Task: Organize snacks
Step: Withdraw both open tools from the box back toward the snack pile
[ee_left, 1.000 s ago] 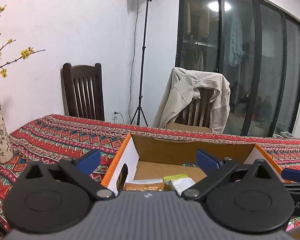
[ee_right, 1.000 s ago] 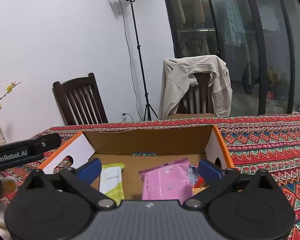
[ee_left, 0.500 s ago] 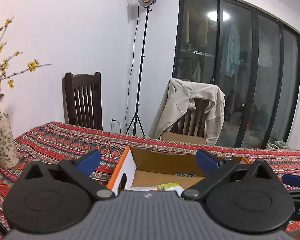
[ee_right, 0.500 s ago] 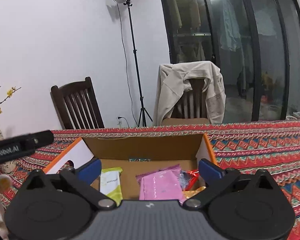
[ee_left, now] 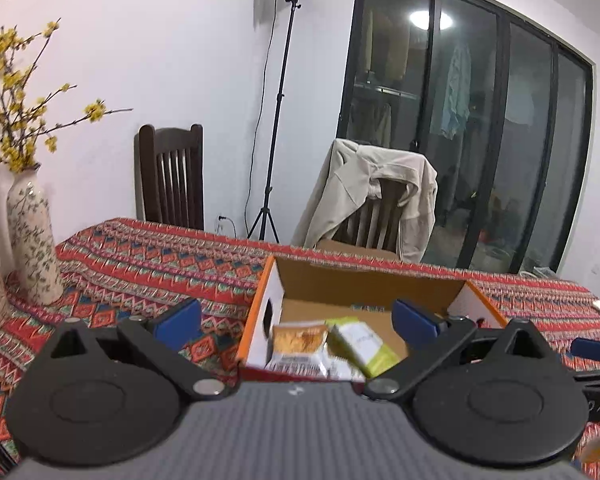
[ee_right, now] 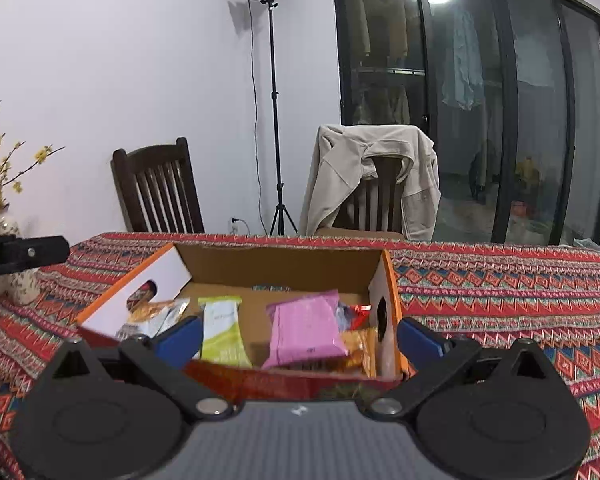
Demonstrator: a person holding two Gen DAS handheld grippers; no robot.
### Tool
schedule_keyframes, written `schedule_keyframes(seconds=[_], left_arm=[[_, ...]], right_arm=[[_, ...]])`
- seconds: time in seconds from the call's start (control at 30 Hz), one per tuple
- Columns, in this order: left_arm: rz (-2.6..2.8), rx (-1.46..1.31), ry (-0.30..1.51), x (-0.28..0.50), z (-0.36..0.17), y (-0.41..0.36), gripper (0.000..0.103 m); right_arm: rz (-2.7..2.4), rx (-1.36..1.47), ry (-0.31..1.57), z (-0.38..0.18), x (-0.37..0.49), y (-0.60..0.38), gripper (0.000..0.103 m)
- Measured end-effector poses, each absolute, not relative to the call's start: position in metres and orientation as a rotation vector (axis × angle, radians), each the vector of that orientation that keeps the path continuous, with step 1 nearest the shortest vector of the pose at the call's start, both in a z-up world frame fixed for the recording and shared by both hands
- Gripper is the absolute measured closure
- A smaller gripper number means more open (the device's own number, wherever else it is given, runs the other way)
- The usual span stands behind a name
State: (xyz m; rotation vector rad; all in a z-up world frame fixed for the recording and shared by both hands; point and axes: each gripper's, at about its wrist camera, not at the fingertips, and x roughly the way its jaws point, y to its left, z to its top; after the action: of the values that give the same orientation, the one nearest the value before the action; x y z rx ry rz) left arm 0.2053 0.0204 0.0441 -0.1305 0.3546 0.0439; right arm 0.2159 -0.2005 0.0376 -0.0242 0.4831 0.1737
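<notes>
An open cardboard box [ee_right: 284,264] with orange edges stands on the patterned tablecloth. It holds a green-white packet [ee_right: 222,332], a pink packet [ee_right: 306,330], an orange packet [ee_right: 360,350], a red wrapper [ee_right: 358,314] and a brownish packet [ee_right: 152,310]. My right gripper [ee_right: 300,340] hovers open above the box's near edge, holding nothing. In the left wrist view the same box [ee_left: 260,308] shows the brownish packet [ee_left: 300,334] and the green-white packet [ee_left: 360,344]. My left gripper [ee_left: 296,320] is open and empty, near the box's left end.
A flowered vase [ee_left: 32,248] with yellow blossoms stands at the table's left. Behind the table are a dark wooden chair [ee_left: 170,176], a second chair draped with a beige jacket [ee_left: 364,196], a lamp on a tripod stand [ee_left: 278,100] and dark glass doors [ee_left: 480,140].
Both grippers have drawn back and up from the box, so it looks smaller and more of its contents show. Both have stayed open and empty.
</notes>
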Motion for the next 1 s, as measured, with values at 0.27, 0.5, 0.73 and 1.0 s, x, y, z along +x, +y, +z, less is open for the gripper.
schedule_keyframes(seconds=[0.27, 0.5, 0.73, 1.0], left_arm=[[0.045, -0.122, 0.366, 0.171, 0.029, 0.031, 0.0], [0.039, -0.096, 0.402, 0.15, 0.006, 0.032, 0.0], [0.029, -0.079, 0.42, 0.146, -0.019, 0.027, 0.0], [0.015, -0.092, 0.429, 0.15, -0.029, 0.031, 0.0]], right_arm=[[0.203, -0.056, 0.518, 0.024, 0.184, -0.199, 0.0], [0.221, -0.063, 0.557, 0.005, 0.16, -0.199, 0.0], [0.255, -0.061, 0.57, -0.012, 0.147, -0.197, 0.0], [0.262, -0.058, 0.583, -0.026, 0.147, -0.194, 0.0]])
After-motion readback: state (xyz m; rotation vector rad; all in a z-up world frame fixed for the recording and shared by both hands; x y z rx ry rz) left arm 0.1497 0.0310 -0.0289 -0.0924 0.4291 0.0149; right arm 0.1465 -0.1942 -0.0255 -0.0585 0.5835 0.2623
